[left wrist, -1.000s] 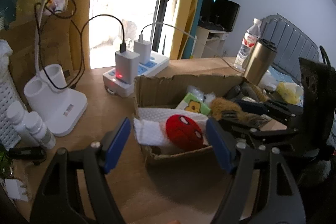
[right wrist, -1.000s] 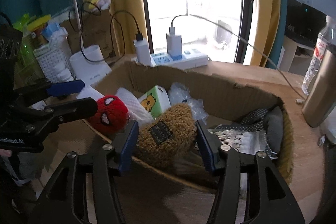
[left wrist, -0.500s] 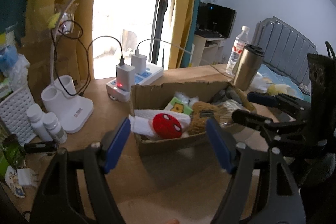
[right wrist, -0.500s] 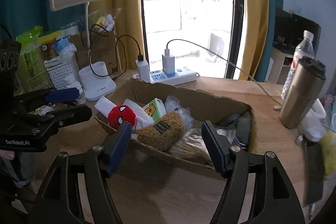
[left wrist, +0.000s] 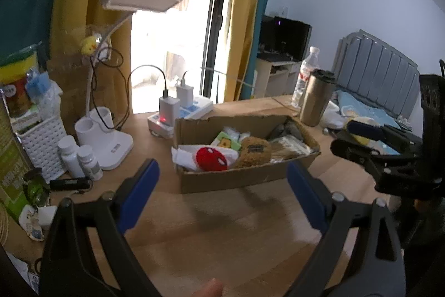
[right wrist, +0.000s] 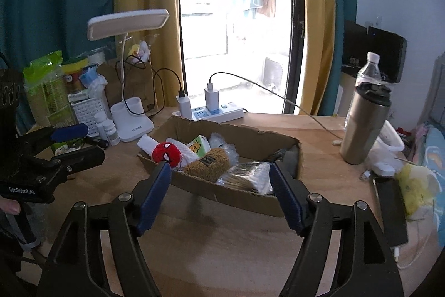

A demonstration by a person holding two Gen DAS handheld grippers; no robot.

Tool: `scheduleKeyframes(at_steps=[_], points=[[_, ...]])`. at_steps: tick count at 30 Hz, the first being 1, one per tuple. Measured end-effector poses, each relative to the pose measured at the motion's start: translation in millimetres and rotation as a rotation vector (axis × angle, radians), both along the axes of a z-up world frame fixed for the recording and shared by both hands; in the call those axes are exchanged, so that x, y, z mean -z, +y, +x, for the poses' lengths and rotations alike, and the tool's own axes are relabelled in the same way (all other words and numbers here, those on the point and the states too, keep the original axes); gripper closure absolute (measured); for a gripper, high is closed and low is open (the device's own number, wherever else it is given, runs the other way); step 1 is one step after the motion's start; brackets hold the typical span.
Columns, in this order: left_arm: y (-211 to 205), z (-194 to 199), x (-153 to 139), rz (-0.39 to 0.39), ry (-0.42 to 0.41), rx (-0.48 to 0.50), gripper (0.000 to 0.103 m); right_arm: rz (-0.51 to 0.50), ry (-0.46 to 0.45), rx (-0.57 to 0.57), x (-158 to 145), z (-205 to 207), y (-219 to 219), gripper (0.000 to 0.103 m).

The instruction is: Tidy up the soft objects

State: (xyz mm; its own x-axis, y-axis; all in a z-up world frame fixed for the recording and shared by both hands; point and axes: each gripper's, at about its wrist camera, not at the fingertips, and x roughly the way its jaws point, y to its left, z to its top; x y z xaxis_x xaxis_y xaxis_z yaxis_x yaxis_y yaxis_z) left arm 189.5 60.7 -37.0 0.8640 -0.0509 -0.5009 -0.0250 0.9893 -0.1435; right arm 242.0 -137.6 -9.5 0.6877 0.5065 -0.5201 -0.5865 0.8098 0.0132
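Observation:
A shallow cardboard box [left wrist: 230, 181] [right wrist: 244, 199] stands on the wooden desk. In it lie a red spider-face plush ball [left wrist: 211, 158] [right wrist: 166, 153], a brown fuzzy plush [left wrist: 254, 151] [right wrist: 207, 166], a green tissue pack [left wrist: 225, 141] [right wrist: 198, 147], white cloth and clear bags. My left gripper [left wrist: 222, 177] hangs well back from the box, its jaws opening, nothing between them. My right gripper [right wrist: 218, 177] also hangs back from the box with jaws opening and empty. Each gripper shows at the edge of the other's view.
A white desk lamp [right wrist: 130, 118], power strip with chargers [right wrist: 211, 110], white basket [left wrist: 41, 141] and small bottles [left wrist: 79, 157] stand at the left. A steel tumbler [right wrist: 364, 124], water bottle [right wrist: 368, 71] and a yellow soft thing [right wrist: 414, 183] are at the right.
Both grippers have drawn back and up from the box, which now looks smaller. Their jaws have spread wider. The plush toys stay in the box.

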Motion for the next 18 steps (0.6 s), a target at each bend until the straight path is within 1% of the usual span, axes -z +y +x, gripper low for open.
scheduleKeyframes(at_steps=[1,3,8,12,18], points=[[-2,-5,-3,0.006,-0.013,-0.005,0.007,0.002,-0.005,0.003,-2,-4,-3,0.026],[-4,-12,-7,0.006,-0.031,-0.013,0.001,0.007,-0.011,0.008,-5,-11,-7,0.026],[-9,-31,-17,-0.004,-0.061,-0.025,0.001,0.016,-0.032,0.019,-13,-30,-17,0.025],[-13,-42,-19,-0.018,-0.041,-0.018,0.001,0.024,-0.046,0.026,-18,-45,-24,0.025],[-20,-63,-22,-0.013,-0.045,-0.032,0.001,0.03,-0.061,0.034,-21,-67,-33,0.025]])
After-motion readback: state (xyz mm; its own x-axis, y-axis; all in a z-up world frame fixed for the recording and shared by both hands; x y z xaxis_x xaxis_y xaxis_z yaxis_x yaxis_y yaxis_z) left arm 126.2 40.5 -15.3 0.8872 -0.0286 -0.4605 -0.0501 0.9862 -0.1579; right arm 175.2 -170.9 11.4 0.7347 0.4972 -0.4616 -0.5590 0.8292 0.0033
